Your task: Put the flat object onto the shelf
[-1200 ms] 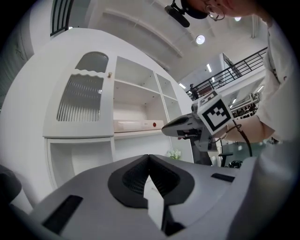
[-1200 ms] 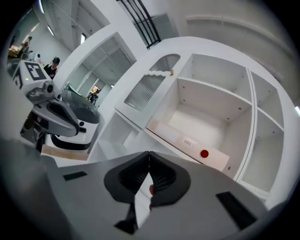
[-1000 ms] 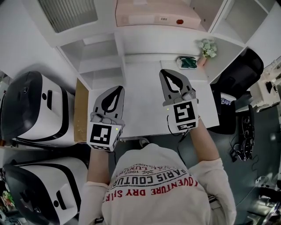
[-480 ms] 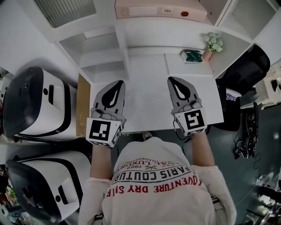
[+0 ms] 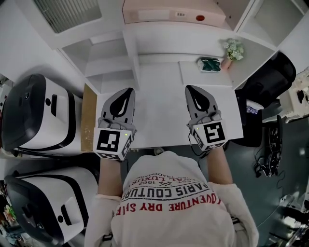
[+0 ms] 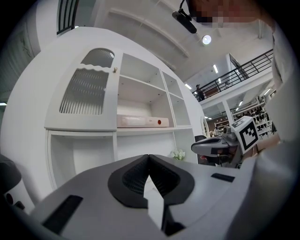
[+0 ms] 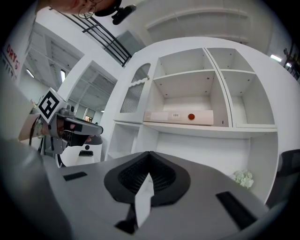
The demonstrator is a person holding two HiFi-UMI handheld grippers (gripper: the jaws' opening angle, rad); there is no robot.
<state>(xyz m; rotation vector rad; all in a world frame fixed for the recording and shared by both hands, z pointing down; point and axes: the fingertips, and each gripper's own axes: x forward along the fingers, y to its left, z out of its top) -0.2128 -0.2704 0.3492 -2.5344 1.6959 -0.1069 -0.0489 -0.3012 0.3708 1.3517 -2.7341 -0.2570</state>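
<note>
The flat object, a pale pink box (image 5: 171, 12), lies on the open shelf above the white desk (image 5: 159, 123); it also shows as the pink box (image 6: 140, 121) and the pink box (image 7: 180, 116) in the two gripper views. My left gripper (image 5: 128, 90) hovers over the desk's left part, jaws shut with nothing between them. My right gripper (image 5: 189, 88) hovers over the desk's right part, likewise shut and empty. Both point toward the shelf unit and stay well short of the box. The tips of the left gripper (image 6: 149, 157) and the right gripper (image 7: 149, 153) meet.
A small potted plant (image 5: 232, 49) and a green item (image 5: 209, 63) sit at the desk's back right. A black chair (image 5: 268, 77) stands to the right. White machines (image 5: 36, 116) and a cardboard strip (image 5: 88, 118) flank the left. White shelf compartments (image 5: 104, 53) rise behind the desk.
The right gripper has drawn back a little toward the desk's near edge. The left gripper has barely moved. Both stay shut.
</note>
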